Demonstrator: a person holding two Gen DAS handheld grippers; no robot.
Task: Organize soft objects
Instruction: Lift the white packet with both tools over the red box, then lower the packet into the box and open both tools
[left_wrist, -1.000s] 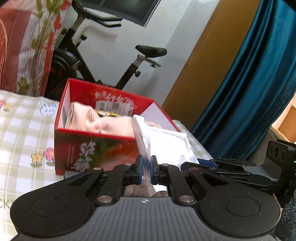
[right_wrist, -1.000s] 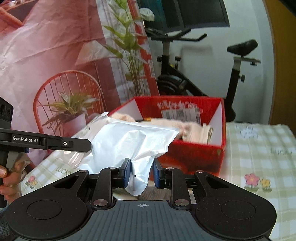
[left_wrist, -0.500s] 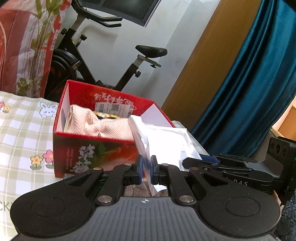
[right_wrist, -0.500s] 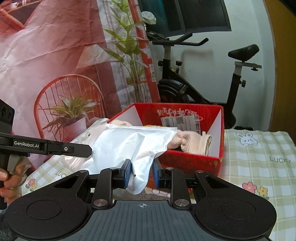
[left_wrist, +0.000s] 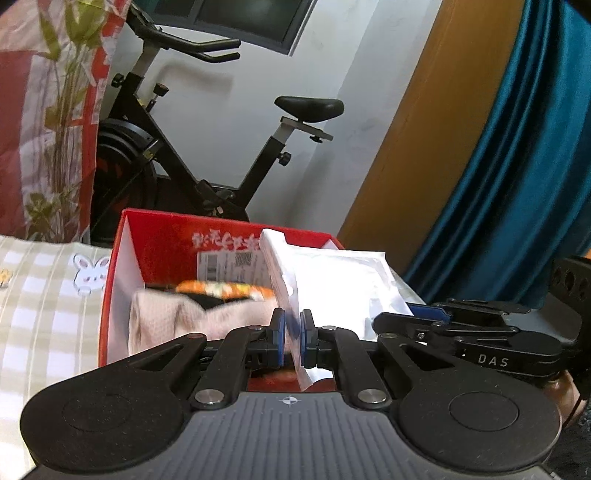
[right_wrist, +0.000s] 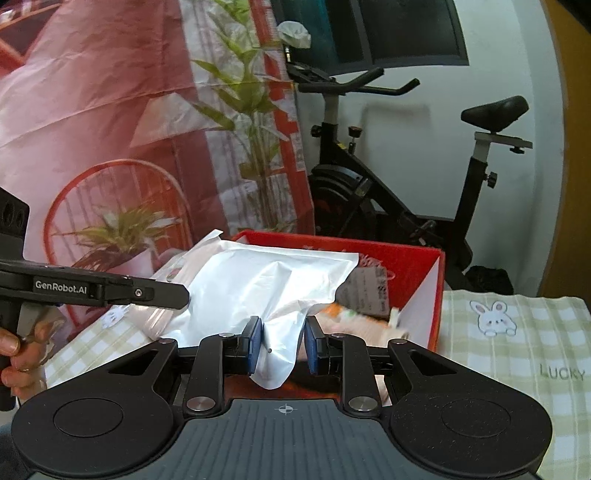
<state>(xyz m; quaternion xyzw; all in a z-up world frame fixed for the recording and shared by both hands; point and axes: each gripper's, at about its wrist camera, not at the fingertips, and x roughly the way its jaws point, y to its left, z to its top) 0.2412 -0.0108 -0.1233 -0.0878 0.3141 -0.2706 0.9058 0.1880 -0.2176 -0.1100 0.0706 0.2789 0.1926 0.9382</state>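
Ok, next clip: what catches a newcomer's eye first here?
The crinkly white plastic pouch, held by both grippers over the open red cardboard box on the checked cloth. Left gripper pinches one edge; right gripper has its jaws around a corner. Behind stands a black exercise bike.
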